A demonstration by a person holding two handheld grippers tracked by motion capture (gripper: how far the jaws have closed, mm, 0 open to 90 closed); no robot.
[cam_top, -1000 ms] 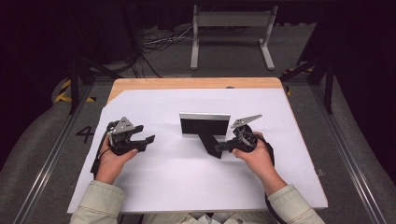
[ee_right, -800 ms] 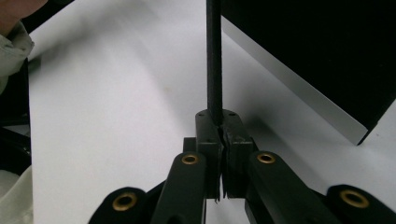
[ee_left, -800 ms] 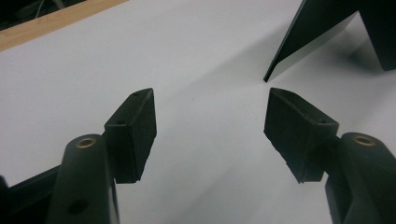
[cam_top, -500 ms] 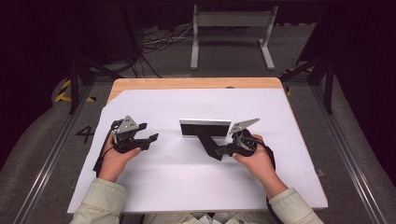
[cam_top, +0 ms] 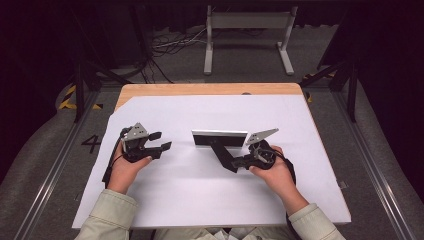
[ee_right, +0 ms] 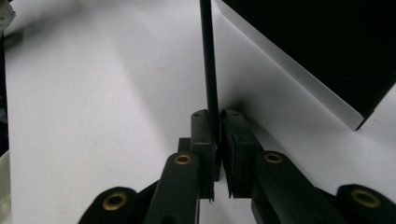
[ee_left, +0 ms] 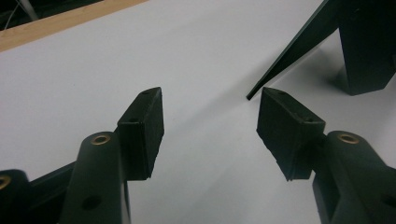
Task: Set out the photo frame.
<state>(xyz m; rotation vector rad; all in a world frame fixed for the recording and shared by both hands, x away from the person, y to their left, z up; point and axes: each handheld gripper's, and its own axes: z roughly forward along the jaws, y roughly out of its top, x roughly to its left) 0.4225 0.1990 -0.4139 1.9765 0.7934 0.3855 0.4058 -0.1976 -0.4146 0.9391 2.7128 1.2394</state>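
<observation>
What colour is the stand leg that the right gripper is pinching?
Black: the thin stand leg runs up from the right gripper, clearest in the right gripper view.

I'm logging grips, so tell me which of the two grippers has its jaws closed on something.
The right gripper: its jaws pinch the thin black stand leg of the frame. The left gripper has wide jaws with nothing between them.

A black picture frame (cam_top: 220, 138) stands upright near the middle of the white sheet (cam_top: 200, 200) that covers the table, a little nearer the far edge than the near one. Its long side runs level with the table's far edge, and a pale strip shows along its top. A flat black stand leg (cam_top: 222, 155) slants out from its back towards the near right, its end resting on the sheet.
</observation>
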